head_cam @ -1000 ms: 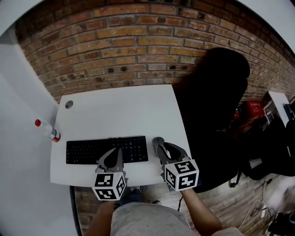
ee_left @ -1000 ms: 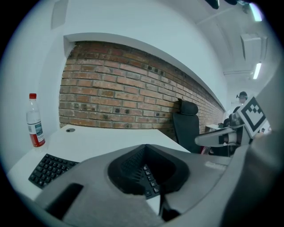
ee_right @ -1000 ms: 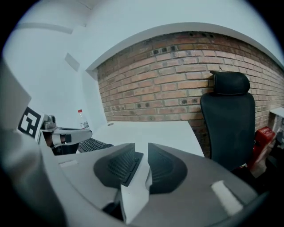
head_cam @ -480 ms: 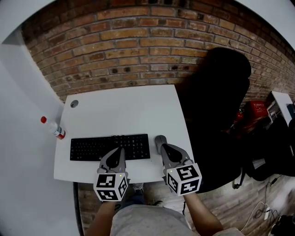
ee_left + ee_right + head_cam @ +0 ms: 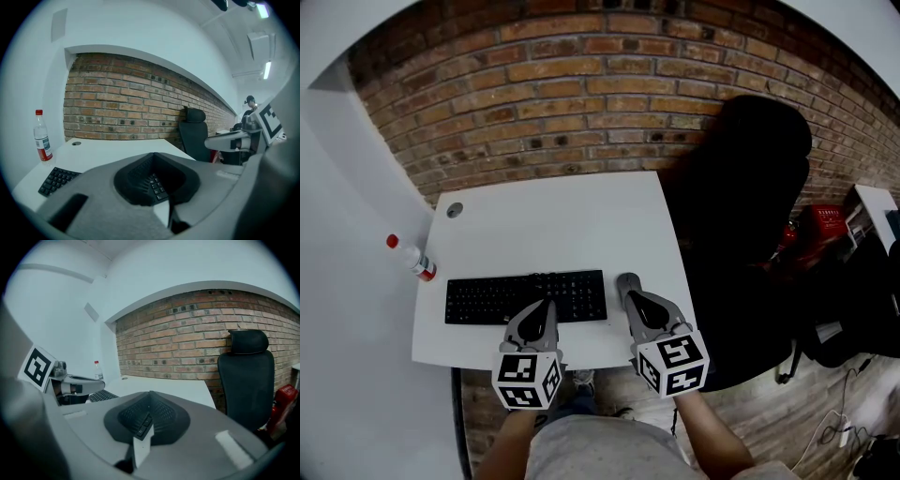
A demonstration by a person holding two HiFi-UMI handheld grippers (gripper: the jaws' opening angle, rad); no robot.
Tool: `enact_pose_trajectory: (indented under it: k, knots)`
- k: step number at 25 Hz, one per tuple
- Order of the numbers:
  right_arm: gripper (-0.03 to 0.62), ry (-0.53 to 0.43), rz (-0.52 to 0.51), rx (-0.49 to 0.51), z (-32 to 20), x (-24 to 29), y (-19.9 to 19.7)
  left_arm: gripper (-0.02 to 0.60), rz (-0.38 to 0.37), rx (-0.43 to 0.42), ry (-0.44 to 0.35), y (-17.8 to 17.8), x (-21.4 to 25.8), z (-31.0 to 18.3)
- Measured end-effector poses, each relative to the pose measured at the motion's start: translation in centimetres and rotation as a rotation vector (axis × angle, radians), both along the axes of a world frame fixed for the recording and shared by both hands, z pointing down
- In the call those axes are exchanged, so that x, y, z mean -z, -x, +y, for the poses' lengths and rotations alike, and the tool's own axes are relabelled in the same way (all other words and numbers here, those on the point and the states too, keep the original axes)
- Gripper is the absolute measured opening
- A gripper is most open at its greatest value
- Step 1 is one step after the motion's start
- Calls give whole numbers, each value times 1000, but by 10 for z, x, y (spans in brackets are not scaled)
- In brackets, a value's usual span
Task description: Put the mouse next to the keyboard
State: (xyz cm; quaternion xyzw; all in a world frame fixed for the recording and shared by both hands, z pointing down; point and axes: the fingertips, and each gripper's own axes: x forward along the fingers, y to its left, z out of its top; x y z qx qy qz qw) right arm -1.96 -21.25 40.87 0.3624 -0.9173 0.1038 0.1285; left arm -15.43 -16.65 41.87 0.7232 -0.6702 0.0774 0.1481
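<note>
A black keyboard point(image 5: 525, 297) lies near the front edge of the white table point(image 5: 553, 225). Just off its right end rests a small grey mouse point(image 5: 627, 283), free on the table. My right gripper point(image 5: 635, 300) sits right behind the mouse with its jaws shut and nothing between them. My left gripper point(image 5: 546, 307) hovers over the keyboard's near right part, also shut and empty. In the left gripper view the keyboard point(image 5: 58, 178) runs off to the left. In the right gripper view the mouse is hidden by the gripper's own body.
A clear bottle point(image 5: 414, 262) with a red cap stands at the table's left edge. A round cable hole point(image 5: 455, 210) sits at the back left. A black office chair point(image 5: 750, 187) stands right of the table, a red object point(image 5: 820, 225) beyond it. A brick wall is behind.
The right gripper's jaws have closed and its tips now sit behind the mouse, which stays beside the keyboard. The left gripper has hardly moved.
</note>
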Motion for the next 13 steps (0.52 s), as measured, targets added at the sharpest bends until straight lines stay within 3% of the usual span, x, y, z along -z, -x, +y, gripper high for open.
enact_pose_trajectory:
  k: [13]
  knots:
    - [9, 6, -3, -2, -4, -2, 0, -6, 13, 0, 3, 0, -3, -3]
